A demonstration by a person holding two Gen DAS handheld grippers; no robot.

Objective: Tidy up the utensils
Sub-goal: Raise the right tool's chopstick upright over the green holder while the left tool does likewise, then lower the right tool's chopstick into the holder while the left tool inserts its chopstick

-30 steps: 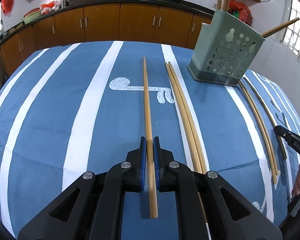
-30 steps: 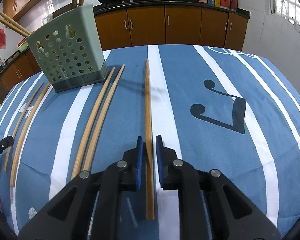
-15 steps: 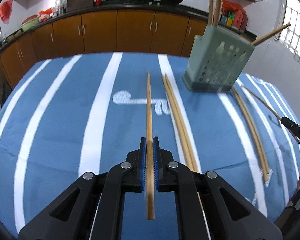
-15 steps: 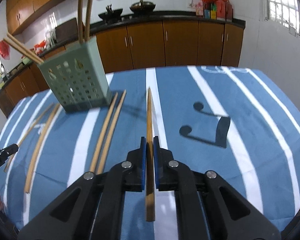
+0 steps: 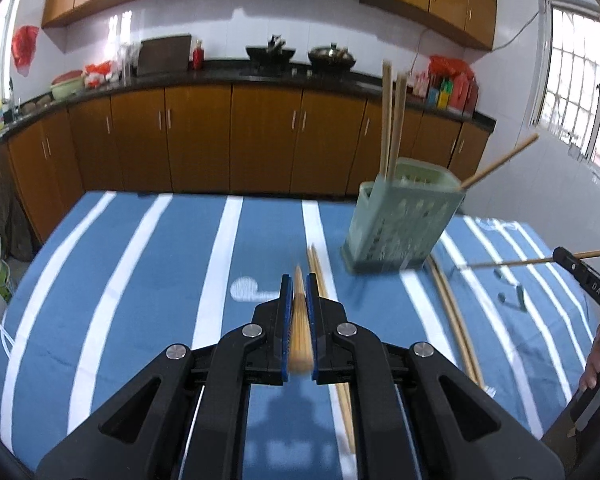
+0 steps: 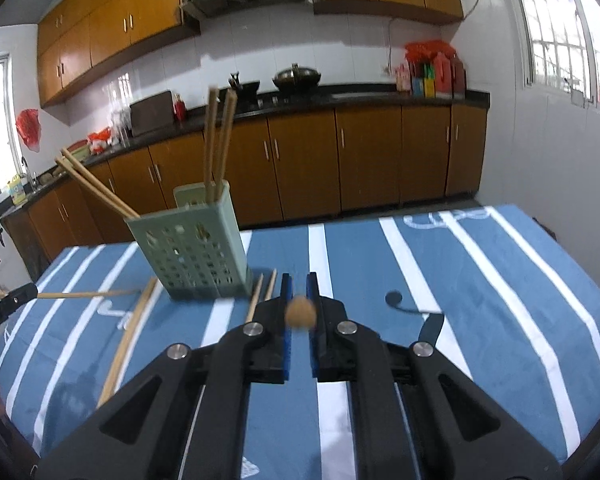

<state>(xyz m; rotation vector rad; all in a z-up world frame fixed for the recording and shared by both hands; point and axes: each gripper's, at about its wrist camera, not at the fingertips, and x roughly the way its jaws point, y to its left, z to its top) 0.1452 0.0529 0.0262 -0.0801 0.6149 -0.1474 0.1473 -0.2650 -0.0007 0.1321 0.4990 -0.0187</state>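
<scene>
Nearest in the left wrist view: left tongs (image 5: 299,312) clamped on a wooden chopstick (image 5: 300,332), blurred, butt end toward the lens, lifted above the blue striped tabletop (image 5: 140,280). Just right of them, a loose pair of chopsticks (image 5: 320,276) lying flat on the cloth. Further right, another pair (image 5: 456,320) on the cloth beside the green perforated holder (image 5: 400,224). Holder upright near the far edge, two chopsticks (image 5: 392,120) standing in it, more leaning out toward the window side. At the right border, right tongs (image 5: 568,258) gripping a thin chopstick (image 5: 508,262) held level above the cloth.

Right wrist view: right tongs (image 6: 299,304) pinched on a chopstick end (image 6: 300,312), seen round and head-on, off the cloth. Holder (image 6: 192,252) ahead and left, loose chopsticks (image 6: 260,296) just in front of its base, another pair (image 6: 128,336) further left. Left tongs (image 6: 20,294) at the left edge, carrying their stick (image 6: 80,294) level. Beyond, brown kitchen cabinets (image 6: 300,160).
</scene>
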